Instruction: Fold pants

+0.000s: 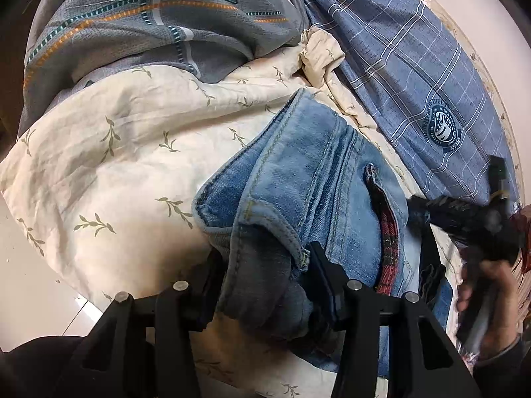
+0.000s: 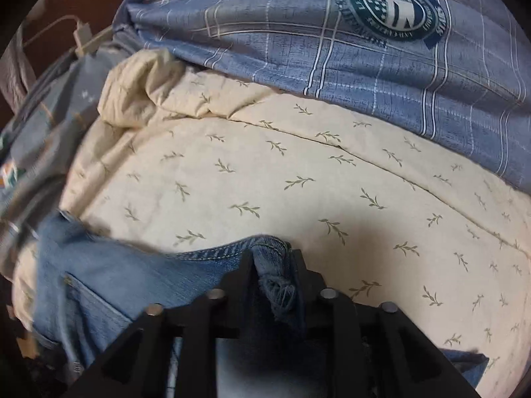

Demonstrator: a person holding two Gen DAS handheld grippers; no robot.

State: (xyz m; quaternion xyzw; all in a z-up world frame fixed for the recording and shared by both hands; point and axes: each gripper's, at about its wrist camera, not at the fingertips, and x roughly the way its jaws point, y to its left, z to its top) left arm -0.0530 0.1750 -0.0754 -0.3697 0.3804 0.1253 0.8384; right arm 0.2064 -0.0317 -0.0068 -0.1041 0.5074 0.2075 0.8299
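Light blue jeans lie bunched on a cream leaf-print sheet, and a red plaid lining shows inside the waistband. My left gripper is shut on a thick fold of the jeans, with denim filling the gap between its fingers. In the right wrist view the jeans stretch off to the left. My right gripper pinches a raised seamed edge of denim just above the sheet. A hand holds the right gripper at the right edge of the left wrist view, blurred.
A blue plaid cover with a round crest lies along the far side of the bed. A grey plaid blanket sits at the far left. Pale floor shows past the bed's left edge. A white cable and plug lie at the far left.
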